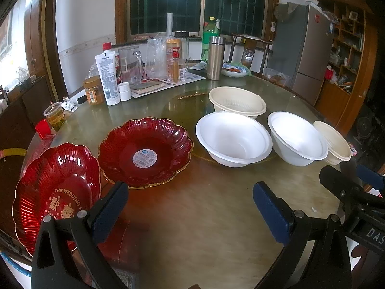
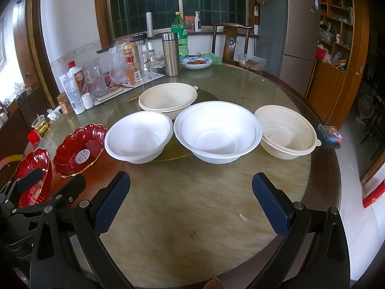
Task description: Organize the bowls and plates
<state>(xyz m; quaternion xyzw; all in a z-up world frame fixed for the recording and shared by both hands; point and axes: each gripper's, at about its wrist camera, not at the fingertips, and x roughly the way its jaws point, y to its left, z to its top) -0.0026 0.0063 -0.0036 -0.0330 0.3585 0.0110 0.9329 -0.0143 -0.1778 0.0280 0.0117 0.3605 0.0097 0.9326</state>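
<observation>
Round table (image 2: pixel 192 216), glass-topped, with a lazy-Susan disc at its centre.

Left gripper (image 1: pixel 190 207): jaws wide apart, nothing between them, hovering over bare tabletop at the near edge. Its blue pads (image 1: pixel 109 213) frame an empty stretch of table.

Right gripper (image 2: pixel 191 202): jaws wide apart, holding nothing, above the near table edge. In the left wrist view it shows at 4 o'clock.

Plates, left wrist view:
- Red scalloped plate with gold "THE WEDDING" lettering (image 1: pixel 57 192), at 8 o'clock, partly behind the left finger.
- Red scalloped plate with a round white label (image 1: pixel 144 154), at 10 o'clock of the gripper, just beside the first; I cannot tell whether their rims touch.

Bowls, right wrist view:
- White bowl (image 2: pixel 139 137), at 11 o'clock, upright.
- Larger white bowl (image 2: pixel 217 131), at 12 o'clock, just beside the first.
- Cream ribbed bowl (image 2: pixel 168 100), behind the two white ones, on the disc.
- Cream ribbed bowl with a tab on its rim (image 2: pixel 287 132), at 1 o'clock, just right of the larger white bowl.

Other items at the far side:
- Steel flask (image 2: pixel 170 54), upright.
- Green bottle (image 2: pixel 179 33) behind it.
- White tube (image 2: pixel 72 94), standing.
- Blue-patterned dish of food (image 2: pixel 196 62).
- Plastic cup of yellow liquid (image 2: pixel 41 125) at the left edge.
- Small blue box (image 2: pixel 329 133) at the right edge.
</observation>
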